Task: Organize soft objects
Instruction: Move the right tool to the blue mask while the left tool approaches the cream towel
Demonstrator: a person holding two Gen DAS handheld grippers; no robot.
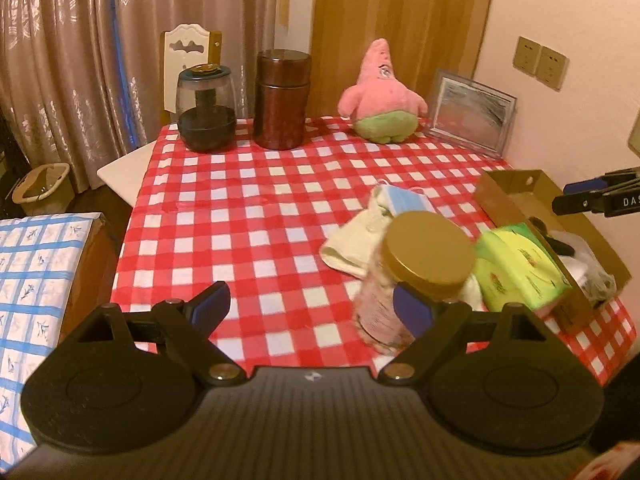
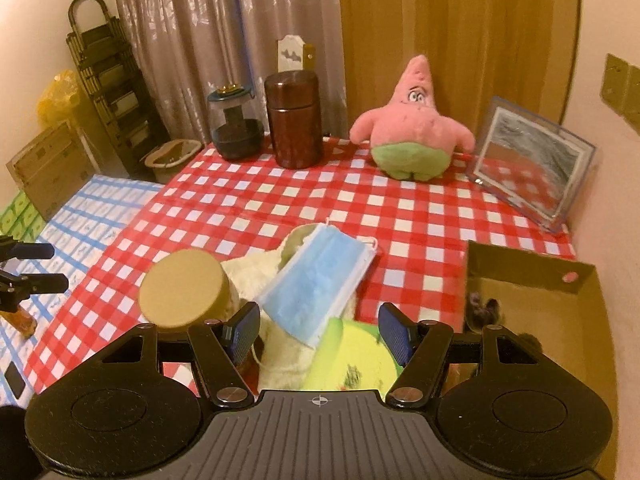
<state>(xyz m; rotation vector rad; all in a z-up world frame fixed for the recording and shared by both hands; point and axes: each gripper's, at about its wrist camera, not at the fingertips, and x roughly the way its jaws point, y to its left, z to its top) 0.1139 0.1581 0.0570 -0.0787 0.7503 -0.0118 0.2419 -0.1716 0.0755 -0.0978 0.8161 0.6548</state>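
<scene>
My left gripper [image 1: 312,308] is open over the red checked tablecloth [image 1: 248,208] with nothing between its fingers. Just beside its right finger stands a jar with a gold lid [image 1: 430,254]. A cream cloth [image 1: 352,240], a blue face mask [image 1: 404,200] and a green tissue pack [image 1: 516,268] lie around the jar. My right gripper [image 2: 320,332] hangs open above the mask [image 2: 320,280], the cloth [image 2: 256,276] and the tissue pack [image 2: 348,364]; its pads touch none of them. A pink starfish plush [image 2: 412,128] sits at the table's far edge.
An open cardboard box [image 2: 532,276] with dark items inside stands at the right by the wall. At the back are a dark glass jar [image 1: 206,114], a brown canister [image 1: 282,100] and a framed picture [image 1: 472,114]. A blue checked surface [image 1: 36,264] adjoins on the left.
</scene>
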